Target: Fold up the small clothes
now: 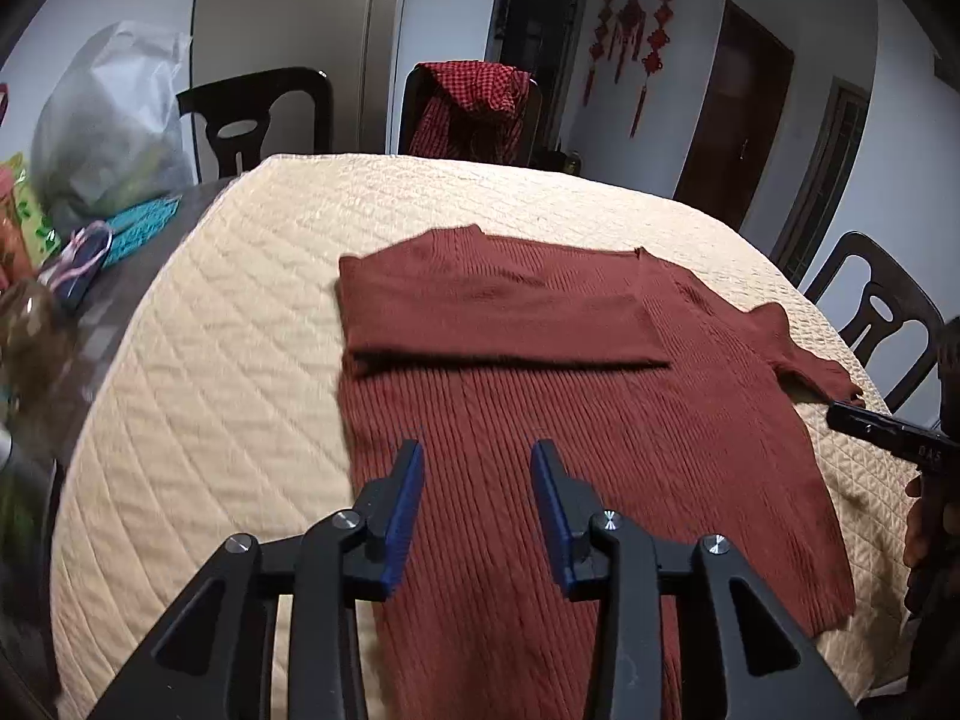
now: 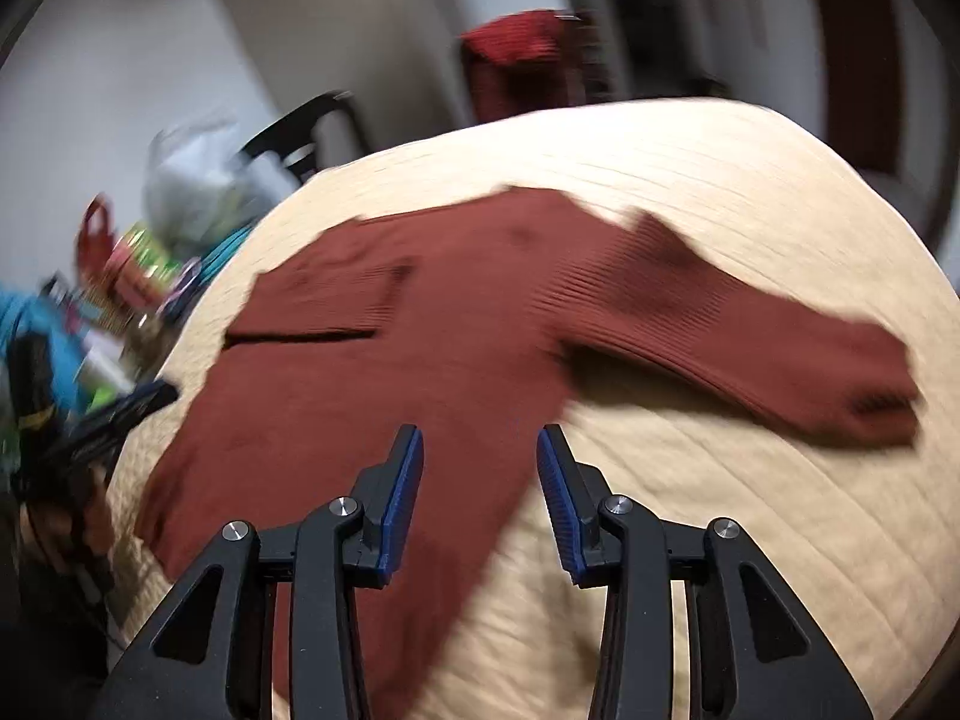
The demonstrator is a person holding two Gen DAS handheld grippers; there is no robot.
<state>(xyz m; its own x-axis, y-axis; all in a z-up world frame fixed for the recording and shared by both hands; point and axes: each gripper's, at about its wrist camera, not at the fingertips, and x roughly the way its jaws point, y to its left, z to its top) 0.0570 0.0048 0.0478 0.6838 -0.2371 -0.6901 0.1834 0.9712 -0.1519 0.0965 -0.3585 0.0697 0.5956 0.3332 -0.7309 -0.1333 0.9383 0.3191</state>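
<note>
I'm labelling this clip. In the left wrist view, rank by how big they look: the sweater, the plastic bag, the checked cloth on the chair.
1. Sweater, easily the largest.
2. Plastic bag.
3. Checked cloth, looking slightly smaller, but it is farther away, so that order is unsure.

Cream quilted cover [image 1: 240,312], dark chairs [image 1: 258,114], plastic bag [image 1: 114,126], red wall ornaments [image 1: 630,30].

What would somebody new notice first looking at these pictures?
A rust-red ribbed sweater lies flat on the cream quilted cover, one sleeve already folded across its chest and the other sleeve still stretched out sideways. Both hand-held grippers, left and right, hang open above it, holding nothing.
</note>
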